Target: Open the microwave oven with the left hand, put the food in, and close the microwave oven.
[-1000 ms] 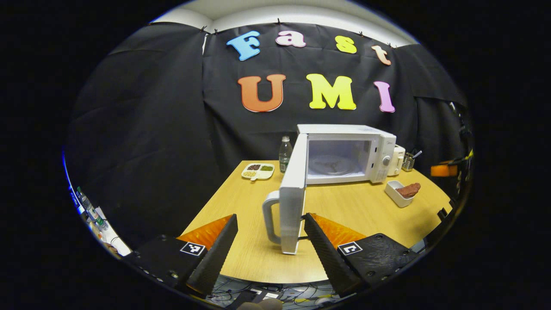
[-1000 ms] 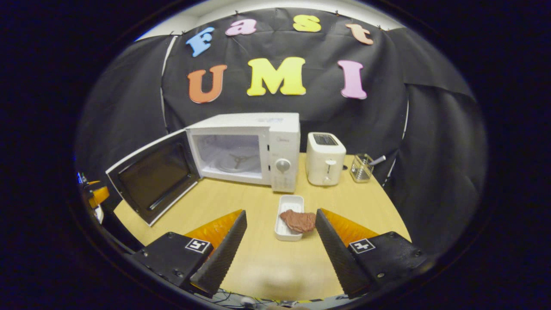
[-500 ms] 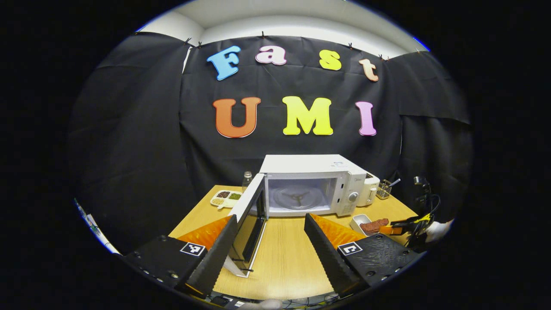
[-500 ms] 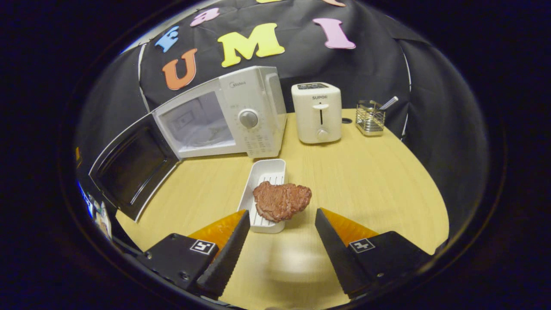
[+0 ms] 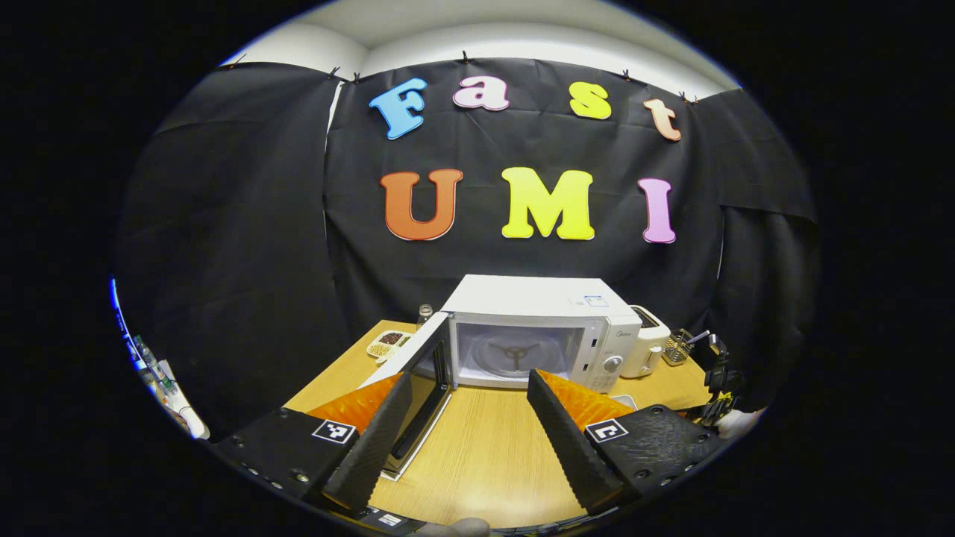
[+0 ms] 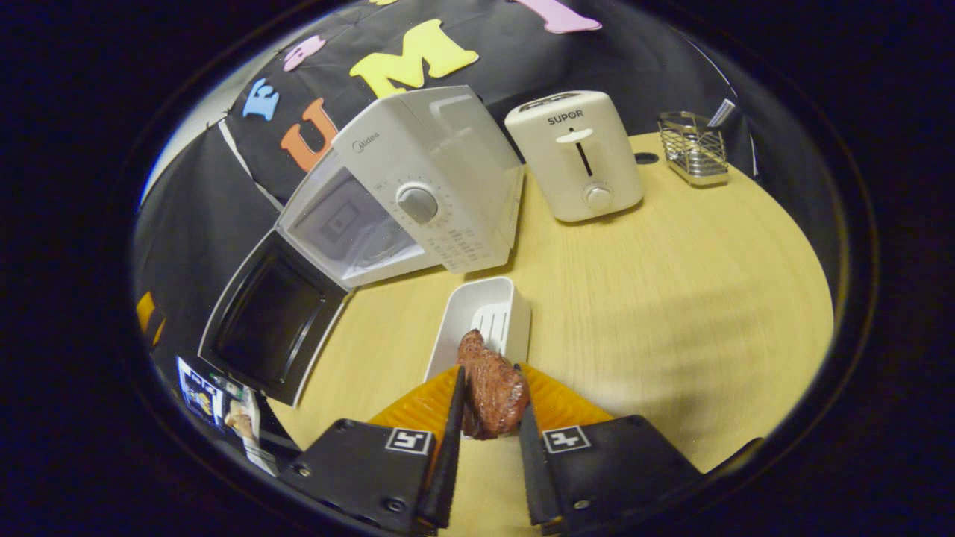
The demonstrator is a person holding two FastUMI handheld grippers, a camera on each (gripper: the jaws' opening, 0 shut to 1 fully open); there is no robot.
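Right gripper (image 6: pixel 489 399) fingers (image 6: pixel 451 425) clamped on meat (image 6: pixel 491 384) over white tray (image 6: pixel 481 317).

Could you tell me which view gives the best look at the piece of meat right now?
The right gripper view: the meat sits large and sharp between the right gripper jaws, over the white tray. In the left gripper view its spot lies behind the left gripper.
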